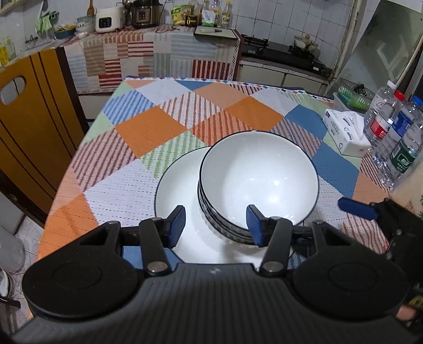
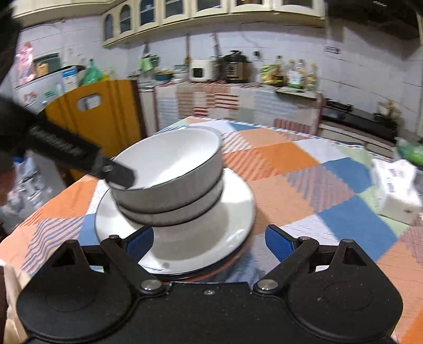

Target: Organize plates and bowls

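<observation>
A stack of white bowls with dark rims (image 1: pixel 257 182) sits on a white plate (image 1: pixel 177 182) on the checked tablecloth. My left gripper (image 1: pixel 216 226) is open, its right pad inside the top bowl's near rim and its left pad outside, above the plate. In the right wrist view the bowl stack (image 2: pixel 169 172) stands on the plate (image 2: pixel 232 211), and a left gripper finger (image 2: pixel 119 172) reaches over the top bowl's rim. My right gripper (image 2: pixel 208 244) is open, its pads on either side of the plate's near edge. Its fingertip shows in the left wrist view (image 1: pixel 357 207).
A tissue pack (image 1: pixel 346 132) and several water bottles (image 1: pixel 396 137) stand at the table's right edge. A yellow chair back (image 1: pixel 29 111) stands left of the table. A counter with appliances and bottles (image 1: pixel 148 16) runs along the far wall.
</observation>
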